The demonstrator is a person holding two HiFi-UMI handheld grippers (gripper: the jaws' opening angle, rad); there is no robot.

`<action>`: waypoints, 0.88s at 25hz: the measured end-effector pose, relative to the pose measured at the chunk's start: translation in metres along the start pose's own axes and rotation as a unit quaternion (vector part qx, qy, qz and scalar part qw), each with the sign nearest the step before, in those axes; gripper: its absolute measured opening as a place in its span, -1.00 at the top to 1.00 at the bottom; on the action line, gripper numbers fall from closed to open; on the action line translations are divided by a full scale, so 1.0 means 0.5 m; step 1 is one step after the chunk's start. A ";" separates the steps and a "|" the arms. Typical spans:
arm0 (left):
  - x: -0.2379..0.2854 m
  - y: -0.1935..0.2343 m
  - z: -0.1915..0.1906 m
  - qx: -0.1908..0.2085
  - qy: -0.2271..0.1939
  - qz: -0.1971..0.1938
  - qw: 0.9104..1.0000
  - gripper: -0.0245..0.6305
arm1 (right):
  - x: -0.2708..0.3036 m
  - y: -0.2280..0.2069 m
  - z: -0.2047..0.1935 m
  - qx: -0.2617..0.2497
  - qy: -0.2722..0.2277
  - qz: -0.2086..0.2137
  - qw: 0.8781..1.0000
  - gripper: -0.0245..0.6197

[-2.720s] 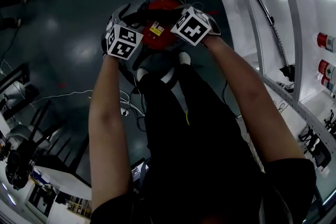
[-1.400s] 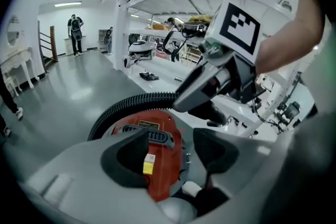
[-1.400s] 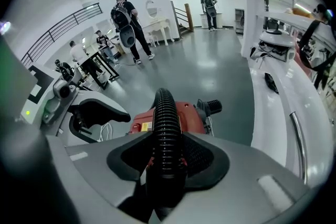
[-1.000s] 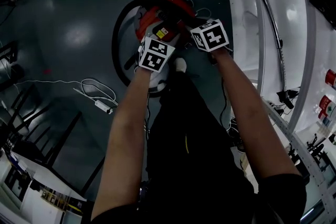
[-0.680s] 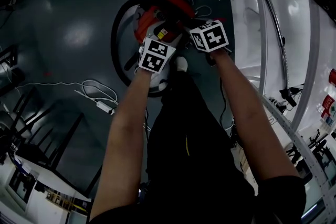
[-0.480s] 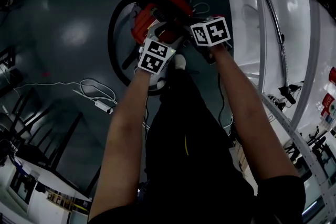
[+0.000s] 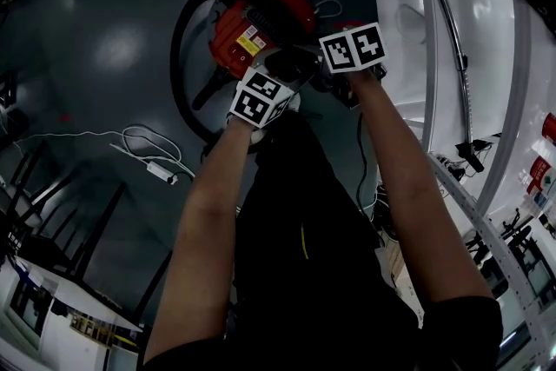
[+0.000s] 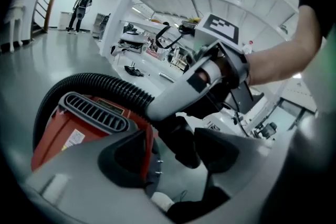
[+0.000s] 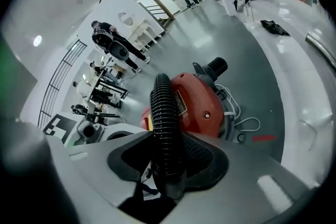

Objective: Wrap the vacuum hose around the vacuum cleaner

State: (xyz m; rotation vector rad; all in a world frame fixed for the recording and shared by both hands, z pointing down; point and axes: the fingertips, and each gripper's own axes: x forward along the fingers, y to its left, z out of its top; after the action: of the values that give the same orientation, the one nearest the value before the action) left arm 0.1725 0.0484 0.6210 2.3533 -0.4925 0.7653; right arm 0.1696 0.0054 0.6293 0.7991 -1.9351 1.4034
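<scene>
On the floor just beyond both hands sits the red vacuum cleaner (image 7: 261,26), its black hose (image 7: 176,56) looping round its left side. The right gripper (image 9: 164,168) is clamped on that hose, which runs straight away over the cleaner. The left gripper (image 8: 176,152), jaws apart and empty, hangs just left, nearer the loop.

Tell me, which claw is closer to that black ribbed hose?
Right. The right claw is clamped on the hose; the left claw stands open beside it, gripping nothing.
</scene>
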 end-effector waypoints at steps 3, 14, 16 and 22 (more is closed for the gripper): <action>0.012 -0.010 -0.008 -0.036 -0.015 -0.016 0.999 0.04 | 0.000 0.014 -0.006 0.012 -0.002 0.017 1.000 0.42; 0.042 -0.038 -0.016 -0.066 0.000 -0.015 0.998 0.10 | -0.025 0.046 -0.026 0.022 -0.031 0.069 0.997 0.42; 0.035 -0.042 -0.014 -0.064 0.002 -0.022 0.998 0.10 | -0.040 0.044 -0.019 0.019 -0.042 0.068 0.997 0.39; 0.002 -0.059 -0.009 -0.044 0.011 -0.046 0.998 0.10 | -0.074 0.049 0.030 -0.029 -0.057 0.038 0.997 0.30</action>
State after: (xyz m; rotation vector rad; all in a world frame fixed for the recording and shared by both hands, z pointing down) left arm 0.1863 0.0732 0.6117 2.2674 -0.3961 0.7122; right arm 0.1724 0.0015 0.5829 0.8024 -2.1034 1.3664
